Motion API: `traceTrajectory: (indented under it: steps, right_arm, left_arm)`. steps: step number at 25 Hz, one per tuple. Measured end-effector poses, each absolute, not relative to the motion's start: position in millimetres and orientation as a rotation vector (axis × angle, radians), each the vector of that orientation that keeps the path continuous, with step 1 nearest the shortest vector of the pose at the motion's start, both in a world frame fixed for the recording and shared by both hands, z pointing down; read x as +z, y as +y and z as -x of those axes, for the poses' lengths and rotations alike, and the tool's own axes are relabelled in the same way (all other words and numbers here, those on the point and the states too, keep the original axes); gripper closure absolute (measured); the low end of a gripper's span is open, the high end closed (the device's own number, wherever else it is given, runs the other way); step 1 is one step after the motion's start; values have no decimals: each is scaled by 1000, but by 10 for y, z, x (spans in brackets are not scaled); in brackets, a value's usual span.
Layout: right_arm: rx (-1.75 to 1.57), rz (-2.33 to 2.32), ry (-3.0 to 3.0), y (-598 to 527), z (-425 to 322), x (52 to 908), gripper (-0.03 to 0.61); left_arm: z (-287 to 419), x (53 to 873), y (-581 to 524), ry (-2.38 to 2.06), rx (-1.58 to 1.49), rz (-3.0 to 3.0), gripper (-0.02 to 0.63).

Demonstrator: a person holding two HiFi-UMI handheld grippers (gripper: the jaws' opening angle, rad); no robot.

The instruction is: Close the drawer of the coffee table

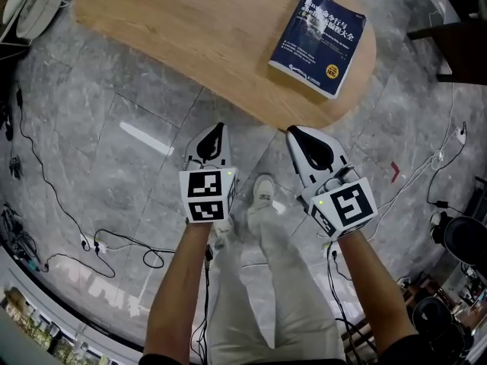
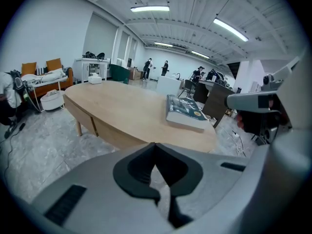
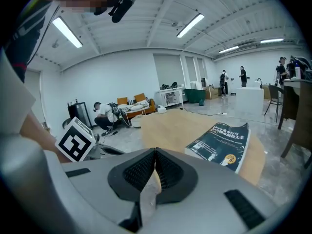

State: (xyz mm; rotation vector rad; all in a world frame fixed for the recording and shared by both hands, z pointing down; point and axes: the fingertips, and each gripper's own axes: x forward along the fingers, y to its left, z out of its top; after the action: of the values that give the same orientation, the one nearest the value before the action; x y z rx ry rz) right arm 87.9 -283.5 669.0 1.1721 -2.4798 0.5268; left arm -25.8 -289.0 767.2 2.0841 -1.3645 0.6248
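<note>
1. Fingers of the left gripper [image 1: 218,127] were pressed together on nothing, just short of the table [image 1: 190,36] edge.
2. The right gripper [image 1: 291,131] had its fingers closed and empty too, beside the left pair.
3. Ahead of the left fingers, the drawer [image 2: 114,136] appeared flush in the table's side.
4. Beyond the right fingers, a book [image 1: 318,40] lay flat on the table.

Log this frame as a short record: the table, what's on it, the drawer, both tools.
table: oval wooden coffee table on grey stone floor
on table: one dark blue book, lying flat
drawer: seams in the table's side look flush, nothing pulled out
left tool: shut, empty, held near the table's edge
right tool: shut, empty, held near the table's edge
</note>
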Motion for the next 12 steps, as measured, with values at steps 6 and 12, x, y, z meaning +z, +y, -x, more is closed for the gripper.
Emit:
traceTrajectory:
  steps: [6, 12]
  right_arm:
    - [530, -1185, -2476, -2778, -917, 6352, 560]
    - [512, -1228, -2475, -2775, -964, 5901, 560]
  left_arm:
    - [307, 7146, -2840, -1369, 615, -2109, 615]
    - [342, 6567, -2812, -1381, 592, -2131, 615]
